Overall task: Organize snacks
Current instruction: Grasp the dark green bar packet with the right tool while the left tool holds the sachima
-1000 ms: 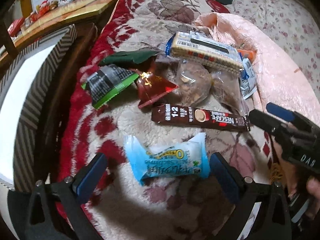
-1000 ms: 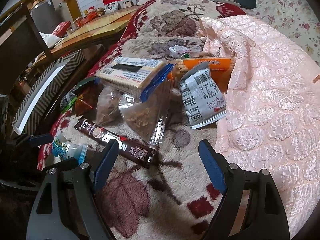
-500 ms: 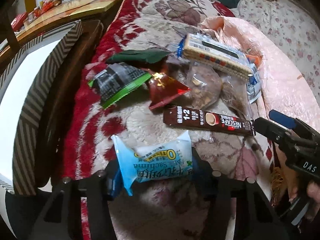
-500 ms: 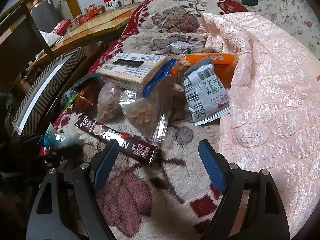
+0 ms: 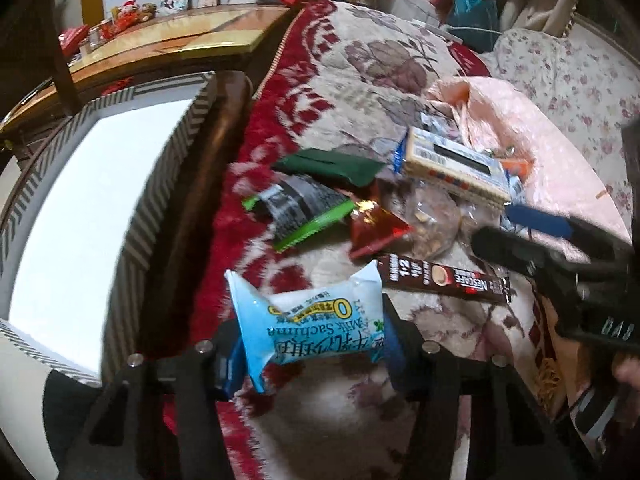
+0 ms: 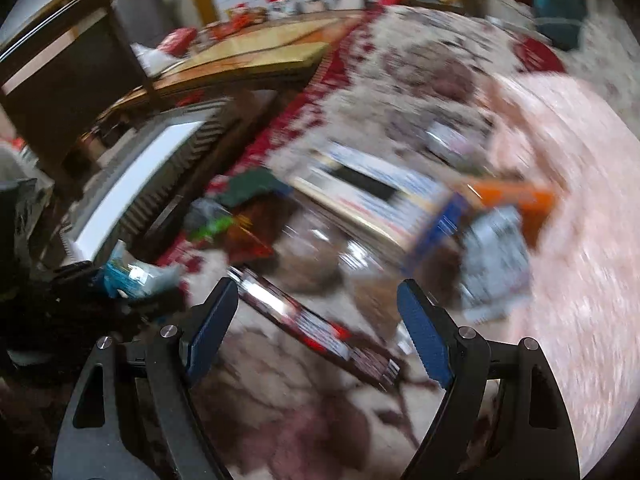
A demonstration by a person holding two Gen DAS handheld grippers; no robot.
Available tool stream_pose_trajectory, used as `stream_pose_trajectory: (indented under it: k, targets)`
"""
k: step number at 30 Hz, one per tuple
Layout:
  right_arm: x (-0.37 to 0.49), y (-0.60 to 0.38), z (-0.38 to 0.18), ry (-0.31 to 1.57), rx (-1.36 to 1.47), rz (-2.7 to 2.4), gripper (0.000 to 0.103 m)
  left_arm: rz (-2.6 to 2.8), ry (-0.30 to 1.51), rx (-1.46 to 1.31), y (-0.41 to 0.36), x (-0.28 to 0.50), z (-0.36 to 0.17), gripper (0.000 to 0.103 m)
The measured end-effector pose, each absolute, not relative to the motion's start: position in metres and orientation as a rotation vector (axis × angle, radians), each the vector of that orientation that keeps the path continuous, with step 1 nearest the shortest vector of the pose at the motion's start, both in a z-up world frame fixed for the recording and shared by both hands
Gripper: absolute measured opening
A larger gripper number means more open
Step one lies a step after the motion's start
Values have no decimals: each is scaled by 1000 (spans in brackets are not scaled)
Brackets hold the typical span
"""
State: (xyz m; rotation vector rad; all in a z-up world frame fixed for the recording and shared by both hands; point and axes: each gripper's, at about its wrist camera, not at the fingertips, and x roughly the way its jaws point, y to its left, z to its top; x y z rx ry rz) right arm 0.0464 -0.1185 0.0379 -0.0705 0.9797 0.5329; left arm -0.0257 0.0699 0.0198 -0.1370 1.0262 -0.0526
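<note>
Left gripper (image 5: 310, 354) is clamped on the pale blue Sachima packet (image 5: 310, 320), which sits raised above the red-and-cream blanket (image 5: 340, 80). Just left, past the blanket's red edge, lies the white box (image 5: 80, 208) with its striped rim. Right gripper (image 6: 316, 330) has its jaws spread wide and bare over the brown Nescafe stick (image 6: 316, 320); its view is blurred. Beyond the stick lies the snack pile (image 5: 440, 184).

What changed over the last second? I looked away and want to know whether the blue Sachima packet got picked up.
Yes. The left gripper closed on the blue Sachima packet and lifted it off the blanket, swinging toward the striped box. The right gripper stayed open, shifting slightly. The Nescafe stick and other snacks stayed put.
</note>
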Motion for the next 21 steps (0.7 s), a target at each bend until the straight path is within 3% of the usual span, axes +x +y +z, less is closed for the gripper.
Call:
stream_pose_trajectory:
  k: [9,18,21]
  targets:
    - [112,-43,49,990,-212,700,82,-23,1019,-160,88,-23,25,58]
    - [145,3,23,1112,-332,794,82,-24,1032,-171,92,-21,24,59]
    - [152,7,13,1142,-353,800,77,-26,1037,-177,93,-18,22,59]
